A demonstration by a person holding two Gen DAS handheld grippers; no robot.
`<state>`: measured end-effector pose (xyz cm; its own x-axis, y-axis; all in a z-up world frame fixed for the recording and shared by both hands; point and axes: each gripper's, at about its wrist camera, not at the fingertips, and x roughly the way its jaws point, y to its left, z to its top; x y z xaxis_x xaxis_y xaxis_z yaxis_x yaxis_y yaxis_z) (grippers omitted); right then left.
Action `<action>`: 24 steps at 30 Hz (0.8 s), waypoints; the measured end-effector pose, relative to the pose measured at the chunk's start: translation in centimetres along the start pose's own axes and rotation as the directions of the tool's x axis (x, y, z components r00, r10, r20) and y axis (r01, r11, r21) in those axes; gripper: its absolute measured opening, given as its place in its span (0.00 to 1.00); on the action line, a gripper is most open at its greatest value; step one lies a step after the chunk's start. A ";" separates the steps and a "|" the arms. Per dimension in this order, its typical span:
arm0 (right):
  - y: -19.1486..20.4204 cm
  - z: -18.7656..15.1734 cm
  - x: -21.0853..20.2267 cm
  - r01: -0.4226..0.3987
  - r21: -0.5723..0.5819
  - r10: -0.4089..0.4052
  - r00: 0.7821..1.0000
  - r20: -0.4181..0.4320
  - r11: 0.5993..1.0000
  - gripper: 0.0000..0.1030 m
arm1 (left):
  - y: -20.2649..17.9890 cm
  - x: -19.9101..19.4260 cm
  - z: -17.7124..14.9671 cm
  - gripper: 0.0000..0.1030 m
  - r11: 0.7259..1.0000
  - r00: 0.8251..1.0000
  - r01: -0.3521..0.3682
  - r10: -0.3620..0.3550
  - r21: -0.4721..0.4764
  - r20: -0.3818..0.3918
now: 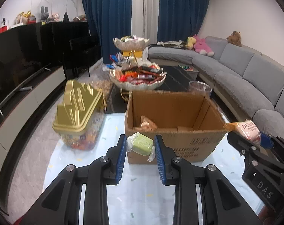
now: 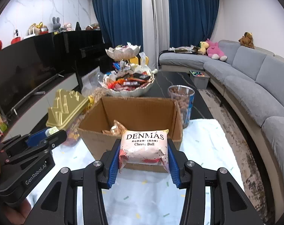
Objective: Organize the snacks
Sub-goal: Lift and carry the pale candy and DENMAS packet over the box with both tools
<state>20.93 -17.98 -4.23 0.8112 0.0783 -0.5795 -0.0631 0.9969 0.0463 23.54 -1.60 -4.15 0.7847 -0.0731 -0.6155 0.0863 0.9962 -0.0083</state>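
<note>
The cardboard box (image 1: 174, 129) is sitting open on the bench (image 1: 142, 196), which is wearing a pale cloth with tiny coloured specks. Everything here is told from that box.

The left gripper (image 1: 140, 147) is hanging just in front of the box, near its left front corner. Its blue fingers (image 1: 122, 157) are pinching close together on a small green snack (image 1: 141, 144) in a clear wrapper. The snack is up off the bench, in front of the box wall.

The right gripper (image 2: 144, 154) is hanging in front of the box too, toward its right side. Its fingers (image 2: 113, 166) are squeezing a pink and white cheese ball packet (image 2: 144, 147) from both sides. The packet is standing upright in front of the box's front wall and is not touching the bench.

Inside the box, by its left wall, a brownish snack bag (image 2: 116, 127) is lying.

Left of the box, a clear candy tub (image 1: 80, 112) with a gold lid is standing on the bench. Behind the box, a two-level snack bowl stand (image 1: 137, 76) is holding lots of wrapped treats. Behind the box's right corner, a clear jar (image 2: 181, 103) of brown round snacks is standing.
</note>
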 end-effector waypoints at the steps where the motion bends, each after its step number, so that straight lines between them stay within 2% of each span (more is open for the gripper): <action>1: 0.0 0.3 -0.2 -0.001 -0.001 0.001 1.000 0.006 1.000 0.46 | -0.1 -0.2 0.5 0.29 1.000 1.000 0.001 -0.001 0.001 0.007; 11: -0.1 4.3 -0.6 -0.013 -0.008 0.014 0.999 0.051 1.000 0.46 | -0.9 -0.2 4.4 0.29 1.000 0.999 0.017 -0.017 0.012 0.038; 24: -0.2 8.8 3.0 -0.007 -0.034 0.008 0.999 0.036 0.999 0.46 | -1.2 4.2 8.0 0.29 0.999 0.999 0.040 -0.040 0.020 -0.004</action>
<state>28.43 -17.99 1.17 0.8311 0.0862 -0.5494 -0.0884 0.9958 0.0226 31.65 -3.46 -0.36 0.7784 -0.1130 -0.6175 0.1302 0.9913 -0.0174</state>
